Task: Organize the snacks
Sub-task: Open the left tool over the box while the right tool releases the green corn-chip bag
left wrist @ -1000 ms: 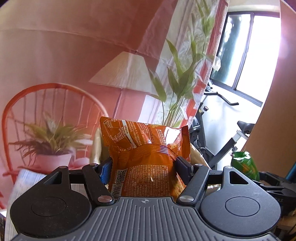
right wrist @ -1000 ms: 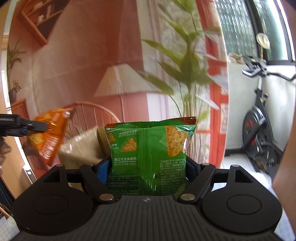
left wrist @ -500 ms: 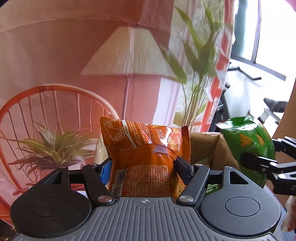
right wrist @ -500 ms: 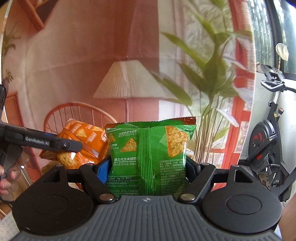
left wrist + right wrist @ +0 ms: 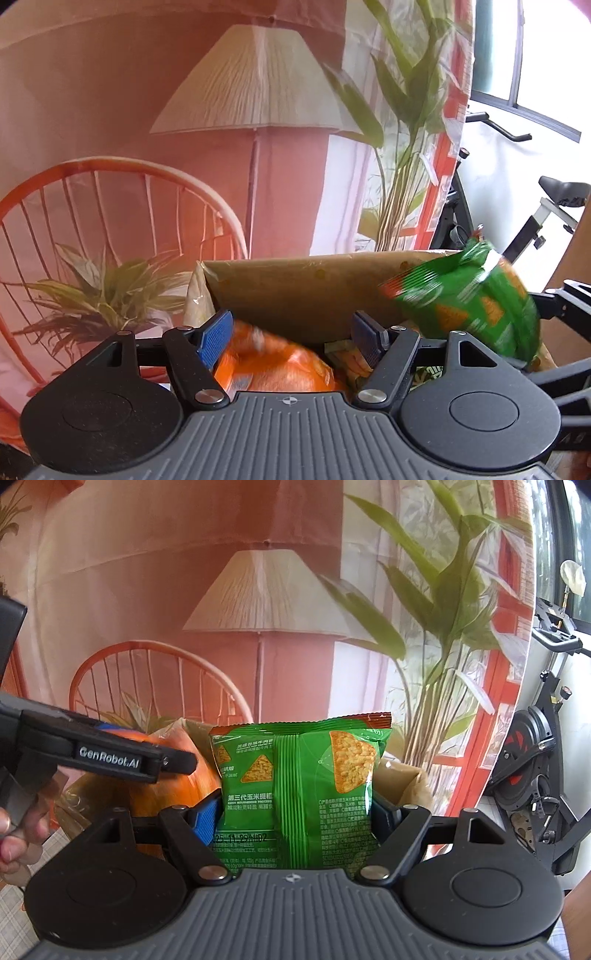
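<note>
Your left gripper (image 5: 291, 338) stands apart, the orange snack bag (image 5: 273, 365) loose below it over the brown box (image 5: 295, 291). Your right gripper (image 5: 295, 814) clamps the green snack bag (image 5: 299, 794) upright, likely bound for the box too.

Orange snack bag (image 5: 275, 365) — blurred, low in the brown box (image 5: 295, 295), six o'clock. Green corn-chip bag (image 5: 299, 794) — upright, clamped, centre.
</note>
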`<state>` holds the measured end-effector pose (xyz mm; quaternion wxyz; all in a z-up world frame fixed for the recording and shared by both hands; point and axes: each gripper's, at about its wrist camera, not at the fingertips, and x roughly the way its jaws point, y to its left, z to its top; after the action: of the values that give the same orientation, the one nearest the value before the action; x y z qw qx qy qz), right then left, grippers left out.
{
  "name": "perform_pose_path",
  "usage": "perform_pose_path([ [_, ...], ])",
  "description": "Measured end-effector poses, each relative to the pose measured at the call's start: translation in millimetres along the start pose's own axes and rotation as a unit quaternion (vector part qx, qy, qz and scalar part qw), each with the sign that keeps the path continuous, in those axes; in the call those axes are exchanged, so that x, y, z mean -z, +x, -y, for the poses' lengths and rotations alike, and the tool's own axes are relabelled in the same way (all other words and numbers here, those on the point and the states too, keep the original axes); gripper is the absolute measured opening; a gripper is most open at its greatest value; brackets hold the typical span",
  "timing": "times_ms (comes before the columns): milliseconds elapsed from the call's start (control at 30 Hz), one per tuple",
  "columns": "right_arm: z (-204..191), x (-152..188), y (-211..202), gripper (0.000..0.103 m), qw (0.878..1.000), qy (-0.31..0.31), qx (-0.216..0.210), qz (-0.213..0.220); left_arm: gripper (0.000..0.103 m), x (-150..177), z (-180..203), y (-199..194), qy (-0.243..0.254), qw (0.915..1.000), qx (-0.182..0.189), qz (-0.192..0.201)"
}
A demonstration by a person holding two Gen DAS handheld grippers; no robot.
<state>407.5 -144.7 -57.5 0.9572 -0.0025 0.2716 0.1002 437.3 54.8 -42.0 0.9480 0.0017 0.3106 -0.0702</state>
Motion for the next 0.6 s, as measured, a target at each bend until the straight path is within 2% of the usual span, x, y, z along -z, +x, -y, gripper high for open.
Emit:
perform_pose_path([
  [200, -10.0, 5.4, -0.8, 0.089, 0.999, -0.025, -0.021, -0.008, 0.074, 2.6, -3.0, -9.2, -0.004, 1.0, 0.0, 0.008],
  [600, -1.7, 8.9, -21.4, 0.088, 1.0, -0.01, -0.016, -0.006, 0.074, 10.4, -6.5, -30.2, -0.011, 0.9999, 0.004, 0.011],
])
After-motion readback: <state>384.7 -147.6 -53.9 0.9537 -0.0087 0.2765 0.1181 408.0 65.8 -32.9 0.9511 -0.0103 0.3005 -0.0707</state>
